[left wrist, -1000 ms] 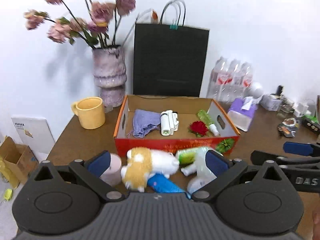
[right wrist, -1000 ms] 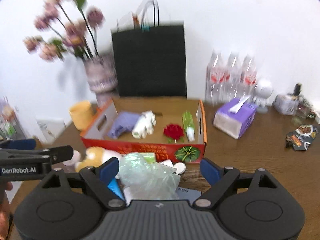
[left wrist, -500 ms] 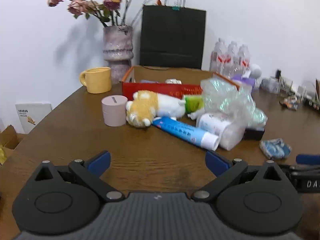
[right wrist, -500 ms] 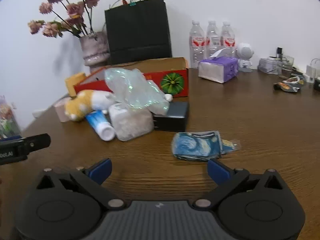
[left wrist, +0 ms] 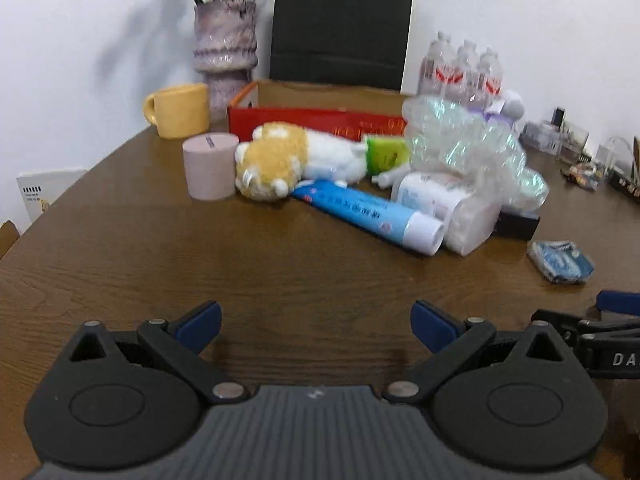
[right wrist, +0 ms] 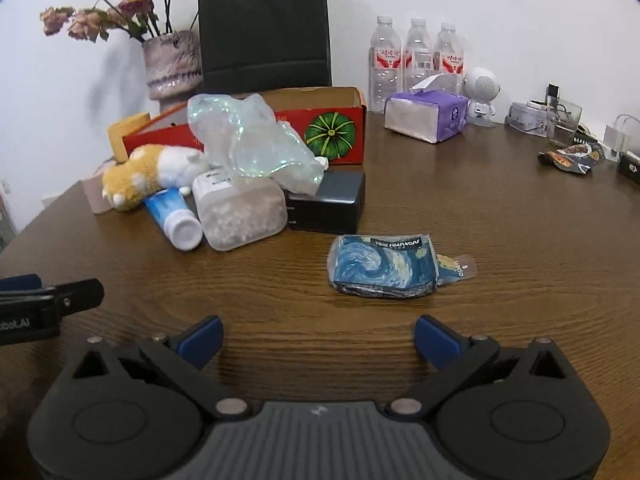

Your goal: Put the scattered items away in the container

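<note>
Two wide-apart empty claws, left claw (left wrist: 316, 320) and right claw (right wrist: 319, 336); mid-frame, one red cardboard box (right wrist: 340, 132), three clear plastic water bottles (right wrist: 418, 56) upper right.

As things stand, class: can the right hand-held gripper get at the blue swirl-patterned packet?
Probably yes. The right hand-held gripper is open and empty, and only bare table lies between it and the blue swirl-patterned packet, which sits apart from the pile.

Bare table (right wrist: 500, 208) lies ahead; the item pile (right wrist: 240, 168) apparently blocks the red box (right wrist: 332, 132).
</note>
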Tool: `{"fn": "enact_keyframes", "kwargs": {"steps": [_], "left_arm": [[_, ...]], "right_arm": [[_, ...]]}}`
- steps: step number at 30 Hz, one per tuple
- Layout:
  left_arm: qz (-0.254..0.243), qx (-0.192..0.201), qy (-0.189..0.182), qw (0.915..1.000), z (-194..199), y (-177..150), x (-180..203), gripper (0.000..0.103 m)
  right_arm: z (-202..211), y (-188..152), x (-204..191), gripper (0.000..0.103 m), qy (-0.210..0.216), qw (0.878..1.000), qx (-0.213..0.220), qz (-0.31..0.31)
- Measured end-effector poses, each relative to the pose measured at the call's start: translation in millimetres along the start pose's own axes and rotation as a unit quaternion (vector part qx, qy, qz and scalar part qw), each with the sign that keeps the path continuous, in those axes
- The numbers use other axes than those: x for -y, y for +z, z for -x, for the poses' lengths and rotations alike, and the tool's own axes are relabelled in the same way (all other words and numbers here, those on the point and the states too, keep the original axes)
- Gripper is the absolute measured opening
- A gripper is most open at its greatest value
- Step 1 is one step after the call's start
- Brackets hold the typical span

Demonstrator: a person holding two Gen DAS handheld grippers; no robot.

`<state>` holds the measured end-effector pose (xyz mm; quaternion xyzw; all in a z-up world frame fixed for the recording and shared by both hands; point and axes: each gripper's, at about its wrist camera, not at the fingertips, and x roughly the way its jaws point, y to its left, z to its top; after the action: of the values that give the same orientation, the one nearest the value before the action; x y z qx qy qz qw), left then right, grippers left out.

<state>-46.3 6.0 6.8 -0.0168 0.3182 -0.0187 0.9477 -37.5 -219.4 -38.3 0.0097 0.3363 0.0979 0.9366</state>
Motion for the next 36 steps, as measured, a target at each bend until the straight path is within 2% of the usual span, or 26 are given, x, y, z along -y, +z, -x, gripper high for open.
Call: {"fn": "enact_keyframes", "kwargs": {"steps": [4,9,36], "left_arm": [[-0.001,-0.014,0.002,0.9999,-2.4,-1.4,0.5,0.103],[-0.025,-0.026,0.017,0.9992,-5.2,-2.4,8.6,0.103],[-0.026,-0.027,0.016,0.9992,-5.8,-1.4,9.3,0.103]], "right_arm": [[-1.6,0.4,-2.1,0.103,-0.004,1.0,-0.004,0.009],[-2.5,0.4,-6.3,0.103,-0.007,1.0,-0.008,0.024],[-3.9,1.4,-7.9,0.103,-0.007,1.0,-0.008,0.025]]}}
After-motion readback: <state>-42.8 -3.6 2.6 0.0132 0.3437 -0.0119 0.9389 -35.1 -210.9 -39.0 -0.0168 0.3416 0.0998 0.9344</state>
